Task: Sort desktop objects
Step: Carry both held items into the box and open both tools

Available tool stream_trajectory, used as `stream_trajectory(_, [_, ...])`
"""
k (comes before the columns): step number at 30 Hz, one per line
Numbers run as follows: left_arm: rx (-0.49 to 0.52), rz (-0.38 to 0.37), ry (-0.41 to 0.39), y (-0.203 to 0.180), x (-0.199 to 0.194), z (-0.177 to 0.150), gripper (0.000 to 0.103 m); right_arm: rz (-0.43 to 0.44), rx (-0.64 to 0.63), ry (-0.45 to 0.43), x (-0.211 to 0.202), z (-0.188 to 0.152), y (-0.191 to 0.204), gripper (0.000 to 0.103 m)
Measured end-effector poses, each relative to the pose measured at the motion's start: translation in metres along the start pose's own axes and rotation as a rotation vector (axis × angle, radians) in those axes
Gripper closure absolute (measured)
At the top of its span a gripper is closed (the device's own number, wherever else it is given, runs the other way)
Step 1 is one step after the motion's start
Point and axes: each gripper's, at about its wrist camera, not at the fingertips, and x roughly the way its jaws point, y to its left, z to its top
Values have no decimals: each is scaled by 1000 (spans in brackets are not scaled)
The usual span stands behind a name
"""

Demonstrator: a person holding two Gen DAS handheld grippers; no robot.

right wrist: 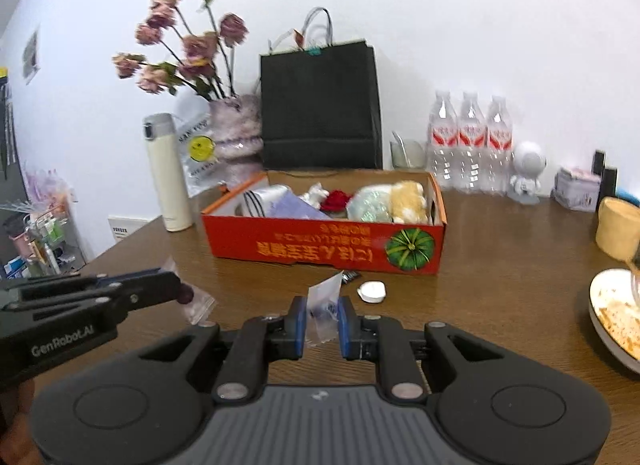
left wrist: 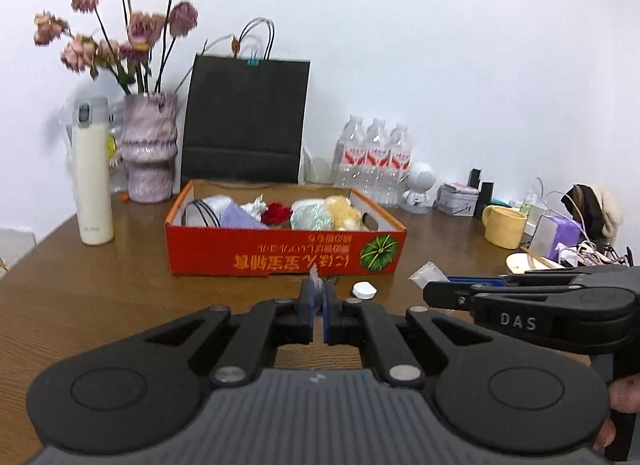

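**Near the red box: both grippers clamp clear plastic bags**

On the wooden table (right wrist: 500, 249), the right gripper (right wrist: 322, 319) pinches a small clear bag (right wrist: 325, 305); the left gripper (left wrist: 318, 301) is narrowed on another bag (right wrist: 196, 303). "DAS" and "GenRobot.AI" mark their sides. Open tabletop lies before the red box (left wrist: 280, 259). Only the right view shows the dirty plate (right wrist: 612, 313) at right.

White letters "DAS" on the black right-hand tongs (left wrist: 440, 292), grey "GenRobot.AI" on the black left-hand tongs (right wrist: 182, 289); print on the orange-red cardboard box (right wrist: 324, 249) stands upside down, not legible.
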Motion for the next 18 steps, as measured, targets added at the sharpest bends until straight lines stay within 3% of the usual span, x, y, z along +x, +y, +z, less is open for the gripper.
stream_trajectory(9, [30,-8,-31,-5,-29,-2,98,17,14,-62,-33,-8,9,88])
stream_trajectory(18, [41,11,-64,9,-6,24,98,-5,39,-77,-19,15,-10,87])
